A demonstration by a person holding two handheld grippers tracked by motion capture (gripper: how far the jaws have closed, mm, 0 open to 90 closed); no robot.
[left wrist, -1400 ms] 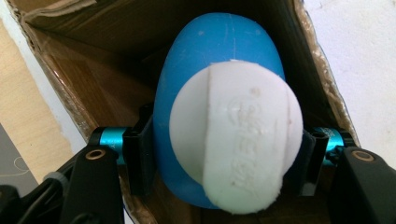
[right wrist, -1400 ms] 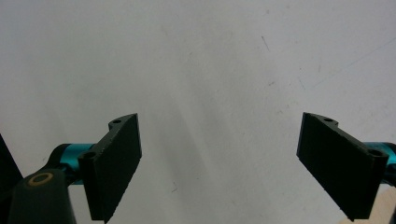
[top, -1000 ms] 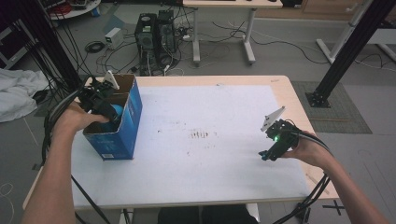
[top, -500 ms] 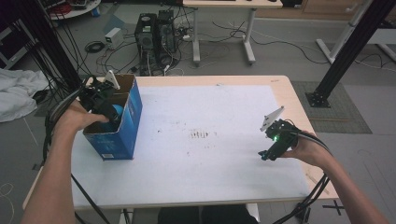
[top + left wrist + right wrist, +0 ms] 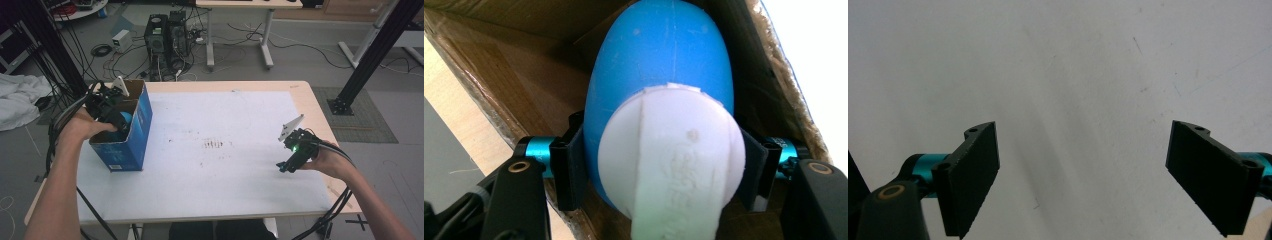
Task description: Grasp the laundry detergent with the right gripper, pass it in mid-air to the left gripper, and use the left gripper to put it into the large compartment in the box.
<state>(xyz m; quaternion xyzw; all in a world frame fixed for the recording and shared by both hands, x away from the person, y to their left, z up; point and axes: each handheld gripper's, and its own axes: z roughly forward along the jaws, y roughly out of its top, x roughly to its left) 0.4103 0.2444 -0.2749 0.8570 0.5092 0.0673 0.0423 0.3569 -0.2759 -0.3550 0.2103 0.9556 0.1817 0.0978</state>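
A blue egg-shaped object point(image 5: 659, 65) with a white cap point(image 5: 674, 150) lies inside an open blue cardboard box point(image 5: 135, 130) at the table's left side. My left gripper point(image 5: 664, 167) reaches down into the box point(image 5: 499, 75). Its jaws have just been opening and its pads stand close along both sides of the object, which is still between them. In the high view the left gripper point(image 5: 112, 112) is in the box's mouth with a bit of blue point(image 5: 125, 119) beside it. My right gripper point(image 5: 284, 166) hovers low over the white table cover point(image 5: 1073, 60) at the right, open and empty point(image 5: 1088, 170).
The white-covered table point(image 5: 225, 125) has a small dark smudge point(image 5: 216, 144) at its middle. Cables trail from both grippers off the near edge. Beyond the far edge stand computer towers point(image 5: 167, 35), a desk leg and a black frame post point(image 5: 370, 55).
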